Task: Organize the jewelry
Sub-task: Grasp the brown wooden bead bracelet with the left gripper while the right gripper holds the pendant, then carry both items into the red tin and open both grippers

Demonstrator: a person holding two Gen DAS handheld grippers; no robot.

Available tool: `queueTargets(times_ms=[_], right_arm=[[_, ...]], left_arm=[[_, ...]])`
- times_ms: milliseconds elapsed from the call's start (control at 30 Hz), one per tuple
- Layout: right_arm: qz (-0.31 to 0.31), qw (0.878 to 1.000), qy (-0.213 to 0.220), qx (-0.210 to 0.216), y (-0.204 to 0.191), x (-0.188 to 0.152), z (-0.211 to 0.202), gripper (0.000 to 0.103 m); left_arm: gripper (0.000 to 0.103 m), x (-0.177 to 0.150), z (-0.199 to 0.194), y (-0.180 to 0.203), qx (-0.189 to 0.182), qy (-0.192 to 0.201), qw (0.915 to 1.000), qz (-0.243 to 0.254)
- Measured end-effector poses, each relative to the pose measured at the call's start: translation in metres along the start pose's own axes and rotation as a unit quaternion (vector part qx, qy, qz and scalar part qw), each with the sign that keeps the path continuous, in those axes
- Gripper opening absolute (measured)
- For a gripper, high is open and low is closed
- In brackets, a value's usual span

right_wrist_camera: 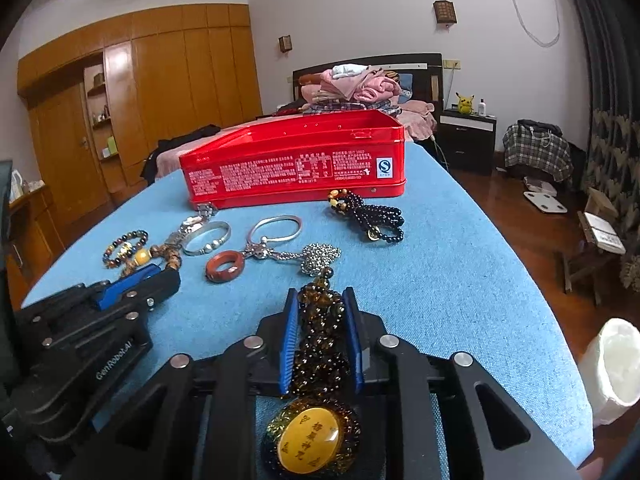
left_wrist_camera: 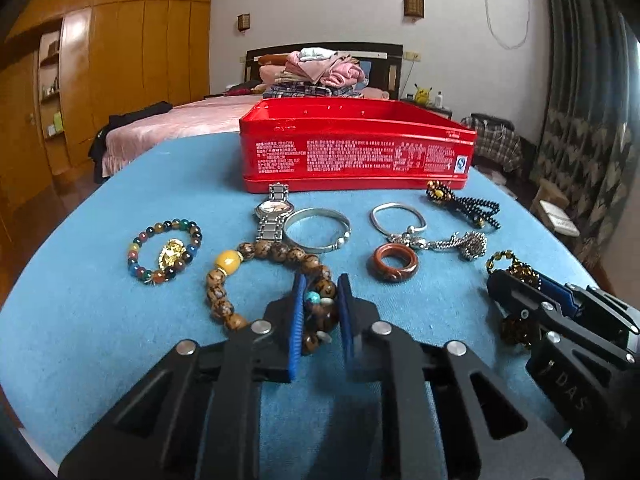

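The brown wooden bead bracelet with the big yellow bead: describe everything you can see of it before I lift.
The brown wooden bead bracelet is a loop of mottled, dark-speckled round beads with one large yellow bead set between metal spacers, and small turquoise and pale beads at its near end. It lies flat on the blue tablecloth. The left gripper is shut on that near end, blue pads on either side.

Each hand-held gripper (left_wrist_camera: 319, 312) is black, blue-padded (silver screws, white lettering).

red rectangular metal tin (left_wrist_camera: 356, 152) with white print; light blue table cloth (left_wrist_camera: 120, 320); speckled brown wooden bead bracelet (left_wrist_camera: 256, 272) with one yellow bead; reddish-brown stone ring (left_wrist_camera: 396, 267).
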State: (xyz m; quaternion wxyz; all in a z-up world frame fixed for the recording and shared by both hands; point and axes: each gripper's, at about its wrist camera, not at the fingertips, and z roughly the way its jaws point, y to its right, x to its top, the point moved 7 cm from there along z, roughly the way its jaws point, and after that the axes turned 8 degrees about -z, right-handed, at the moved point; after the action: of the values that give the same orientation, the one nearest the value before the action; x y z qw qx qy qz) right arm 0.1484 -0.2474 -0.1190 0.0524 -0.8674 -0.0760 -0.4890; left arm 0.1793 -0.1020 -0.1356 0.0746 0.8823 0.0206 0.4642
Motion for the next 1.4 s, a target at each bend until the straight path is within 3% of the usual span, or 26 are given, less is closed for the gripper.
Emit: queueTargets(times_ms=[333, 600, 1100, 1233, 1400], right_arm=[[-0.025, 0.999, 0.041, 0.023, -0.011, 0.053, -0.032, 0.014], [-0.001, 0.997, 0.066, 0.049, 0.006, 0.098, -0.034, 0.014], [0.003, 0.99, 0.131, 0.057, 0.034, 0.211, 0.011, 0.014], [0.005, 0.991, 0.121, 0.051, 0.041, 0.223, 0.047, 0.014], [0.01, 0.994, 0.089, 0.055, 0.044, 0.218, 0.093, 0.015]], left_arm=[[0.012, 0.047, -0.04, -0.006, -0.038, 0.057, 0.9969, -0.039], [0.012, 0.096, -0.054, 0.001, -0.069, 0.1, 0.9906, -0.064], [0.012, 0.203, -0.019, 0.034, -0.119, 0.164, 0.9769, -0.07], [0.012, 0.214, 0.01, 0.038, -0.117, 0.15, 0.98, -0.058], [0.014, 0.209, 0.056, 0.03, -0.108, 0.101, 0.9873, -0.058]])
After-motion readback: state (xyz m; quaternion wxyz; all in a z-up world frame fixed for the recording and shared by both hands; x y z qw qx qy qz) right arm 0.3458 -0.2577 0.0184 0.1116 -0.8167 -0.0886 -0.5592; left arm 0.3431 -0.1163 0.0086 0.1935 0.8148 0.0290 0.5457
